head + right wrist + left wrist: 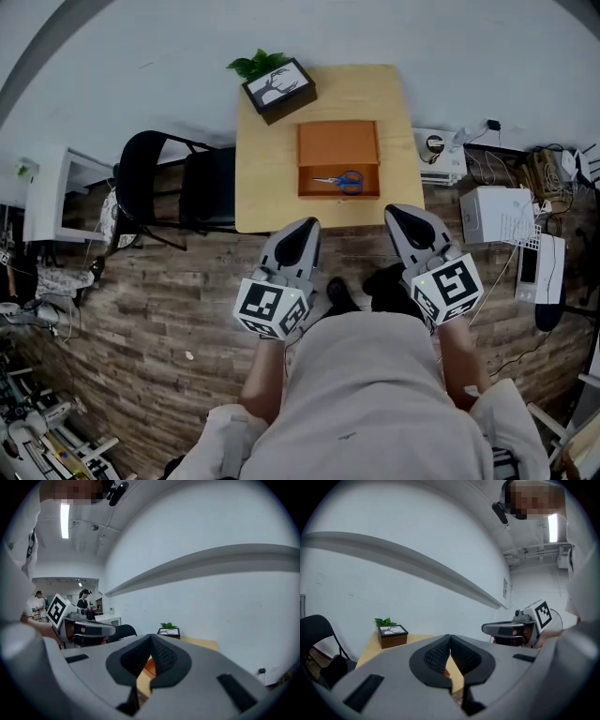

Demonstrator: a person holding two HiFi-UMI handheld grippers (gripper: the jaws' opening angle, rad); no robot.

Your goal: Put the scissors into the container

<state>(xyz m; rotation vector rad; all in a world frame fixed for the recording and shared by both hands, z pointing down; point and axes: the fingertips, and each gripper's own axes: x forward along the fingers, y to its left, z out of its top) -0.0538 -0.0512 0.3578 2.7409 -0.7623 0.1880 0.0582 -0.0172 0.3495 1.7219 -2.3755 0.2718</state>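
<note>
1. Watching the table [267, 178] first: it stands just ahead of both tongs, so a careless forward reach could catch its near edge and jolt everything on it.
2. Beside it on my left is the black chair [150, 187]. A wide left swing could catch it, though I judge that unlikely, since the work lies toward the right.
3. The orange container [338, 141] sits close to the table's near edge. It looks light to me, so a push from a tong tip could slide it or tip it off toward the floor.
4. The left gripper [307, 225] and right gripper [394, 214] hang back over the floor near the body, short of the table. Each has its jaws pressed together at the tips with nothing between them. If I went in with them closed like this, I would shove things about and grip nothing.
5. The scissors [342, 180], blue-handled, appears to lie already inside the container's near part, though I cannot tell whether it rests flat on the bottom. The main risk I see is needless meddling that drags it out again.
</note>
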